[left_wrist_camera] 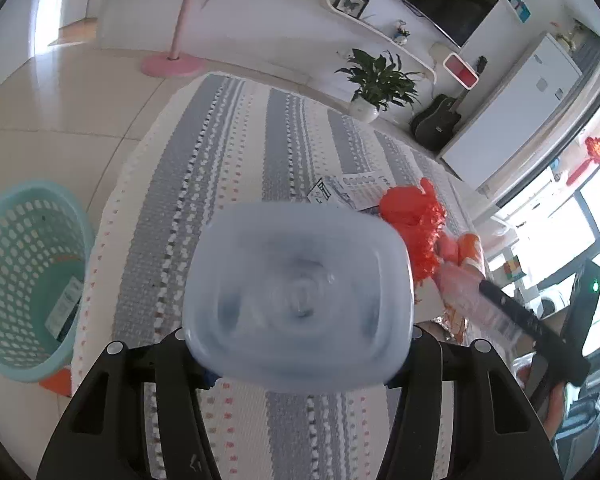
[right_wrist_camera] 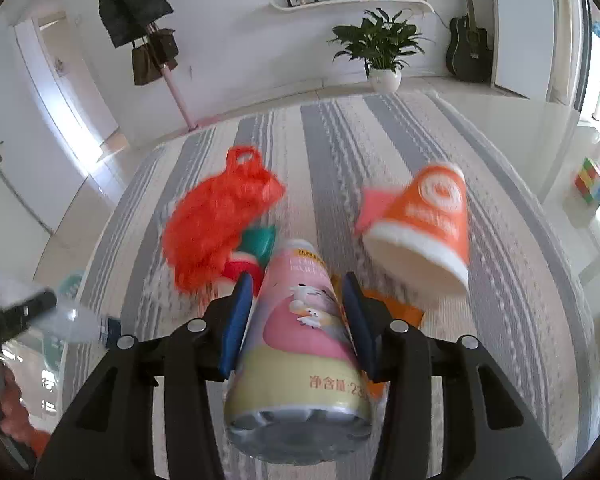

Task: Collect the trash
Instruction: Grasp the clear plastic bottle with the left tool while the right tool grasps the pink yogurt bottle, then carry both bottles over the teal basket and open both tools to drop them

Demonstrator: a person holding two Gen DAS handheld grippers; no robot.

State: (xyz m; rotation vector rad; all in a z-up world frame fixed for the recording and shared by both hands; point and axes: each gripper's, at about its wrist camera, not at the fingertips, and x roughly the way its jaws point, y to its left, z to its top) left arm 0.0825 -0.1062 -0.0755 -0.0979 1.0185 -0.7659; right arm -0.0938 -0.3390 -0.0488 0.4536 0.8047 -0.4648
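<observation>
Clamping a pink bottle [right_wrist_camera: 300,344] printed "净含量", the right gripper [right_wrist_camera: 298,312]; left gripper [left_wrist_camera: 296,356] grips a clear bottle [left_wrist_camera: 298,296].

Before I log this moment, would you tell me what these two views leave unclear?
- Left view: the clear bottle fills the centre and hides the left gripper pads and the rug behind it.
- Left view: the leaflet print is too small to read.
- Left view: the basket is cut by the edge.
- Right view: the cup and red bag are motion-blurred; the pink bottle label is only partly legible.
</observation>
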